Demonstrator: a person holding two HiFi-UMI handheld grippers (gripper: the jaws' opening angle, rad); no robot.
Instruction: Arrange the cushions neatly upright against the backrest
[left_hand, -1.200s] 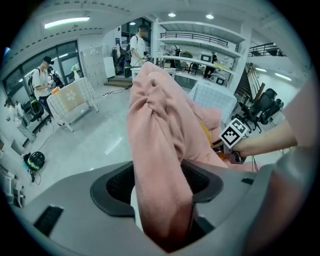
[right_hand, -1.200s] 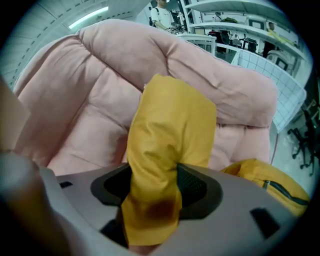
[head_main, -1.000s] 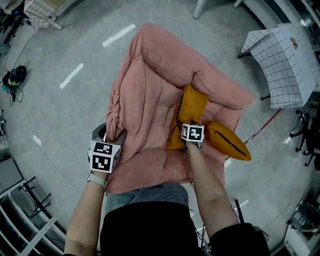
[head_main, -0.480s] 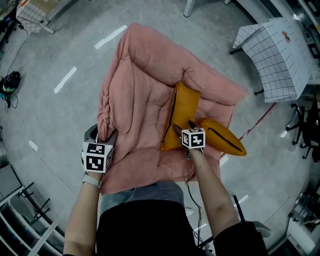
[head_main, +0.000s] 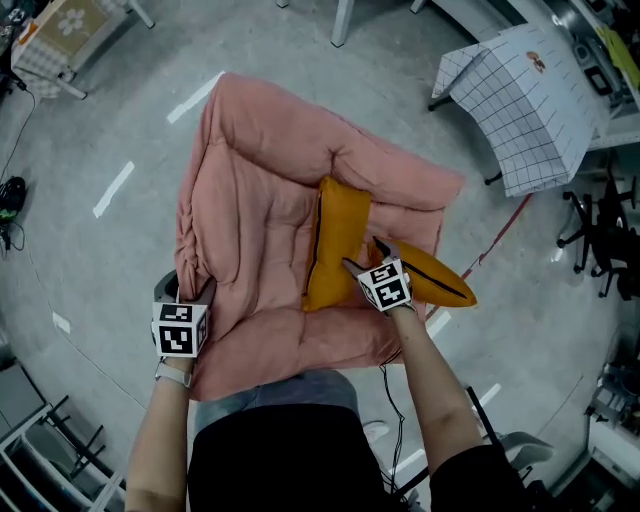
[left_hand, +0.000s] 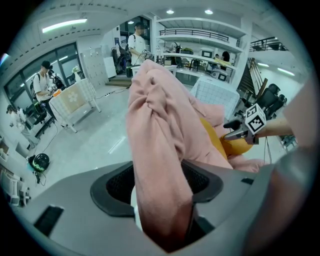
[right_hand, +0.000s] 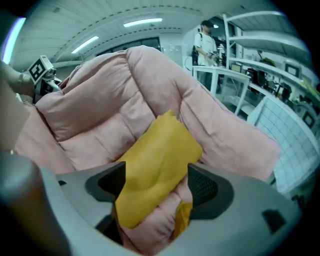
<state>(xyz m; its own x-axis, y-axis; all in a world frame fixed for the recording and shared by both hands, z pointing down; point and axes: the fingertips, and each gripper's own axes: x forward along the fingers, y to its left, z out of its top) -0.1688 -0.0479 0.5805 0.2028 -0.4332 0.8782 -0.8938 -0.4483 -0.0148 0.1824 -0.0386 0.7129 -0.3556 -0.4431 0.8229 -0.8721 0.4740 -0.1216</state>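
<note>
Down on the grey floor (head_main: 90, 120) sits a pink padded chair (head_main: 260, 180), its backrest on the far side in the head view. The left gripper (head_main: 190, 296) is clamped on the chair's left armrest (head_main: 190, 230): in the left gripper view a thick fold of pink fabric runs straight through between the two pads and fills the gap, so the jaws stand wide yet grip it.

One yellow cushion (head_main: 335, 240) stands on its edge on the seat, right of centre, its far end against the padding where the backrest meets the right side. The right gripper (head_main: 360, 264) hovers just at the near end of this cushion. Its jaws have just been opening. In the right gripper view they stand apart with the cushion's near corner lying between them, and the right pad is clear of the cloth, so nothing is gripped.

A second yellow cushion (head_main: 435, 282) lies tilted over the chair's right armrest, just beside the right gripper, its dark zip line showing and its far end sticking out past the chair's edge.
</note>
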